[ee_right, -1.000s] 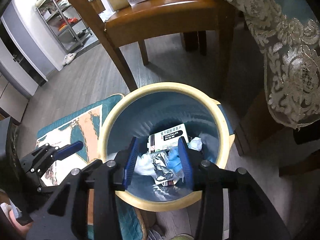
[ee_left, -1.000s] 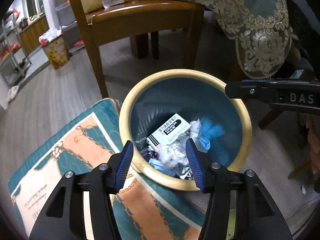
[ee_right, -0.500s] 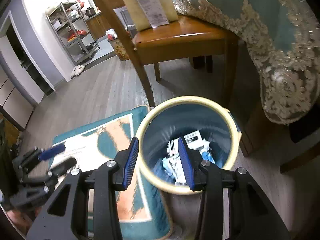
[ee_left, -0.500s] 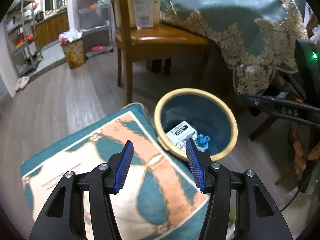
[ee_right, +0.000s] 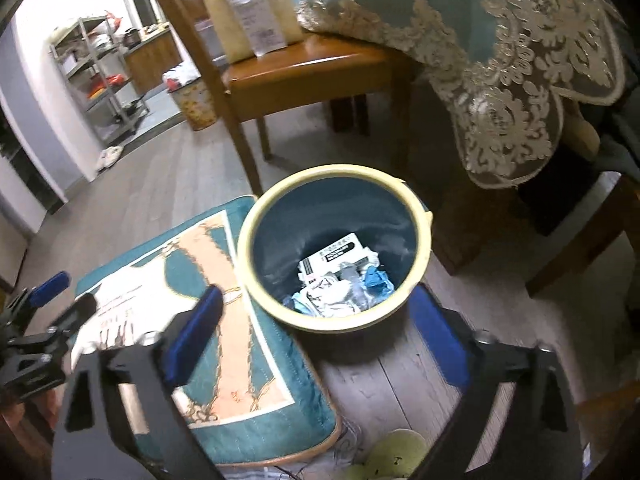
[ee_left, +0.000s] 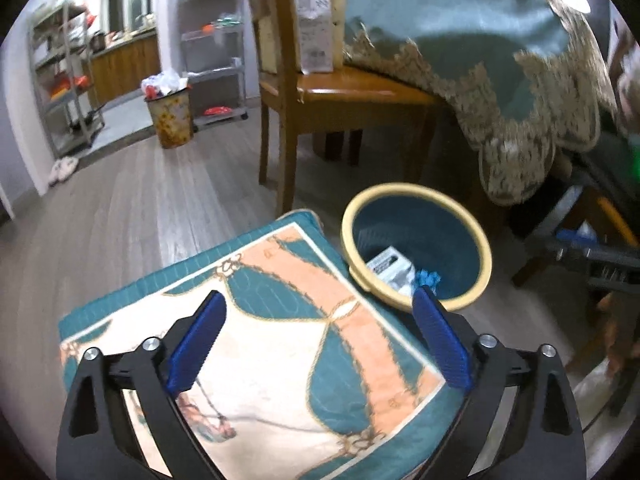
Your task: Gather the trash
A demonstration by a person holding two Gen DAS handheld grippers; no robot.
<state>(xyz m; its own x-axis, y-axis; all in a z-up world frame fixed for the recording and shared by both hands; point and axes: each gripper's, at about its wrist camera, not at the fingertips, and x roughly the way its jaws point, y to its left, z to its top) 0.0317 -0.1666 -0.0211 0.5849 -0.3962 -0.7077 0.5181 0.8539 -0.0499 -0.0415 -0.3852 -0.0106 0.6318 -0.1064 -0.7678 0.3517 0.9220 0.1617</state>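
While both claws hang wide open and empty above the floor, the bin (ee_right: 334, 246) stands between them, its cream rim just beside the edge of the mat (ee_left: 256, 344). The left claw (ee_left: 316, 336) hovers over the mat, with the bin ahead and to its right; the right claw (ee_right: 316, 332) frames the bin's near rim from above. Trash (ee_right: 344, 280) already lies at the bottom of the bin: a white box (ee_right: 334, 256) with a dark label, crumpled white wrappers and a blue scrap (ee_right: 378, 278). No loose trash shows on the visible floor or mat, so the step in hand appears to fall between a drop and the next pickup. The next move probably calls for finding another piece elsewhere in the room; these views do not show where one lies.

The floor (ee_left: 132, 208) is grey wood plank. A wooden chair (ee_left: 340, 92) stands behind the bin and carries a paper bag (ee_left: 314, 26). A teal tablecloth (ee_left: 460, 40) with a lace border hangs to the right. At the far end stand metal shelves (ee_left: 60, 80) and a second, overfull bin (ee_left: 168, 114).
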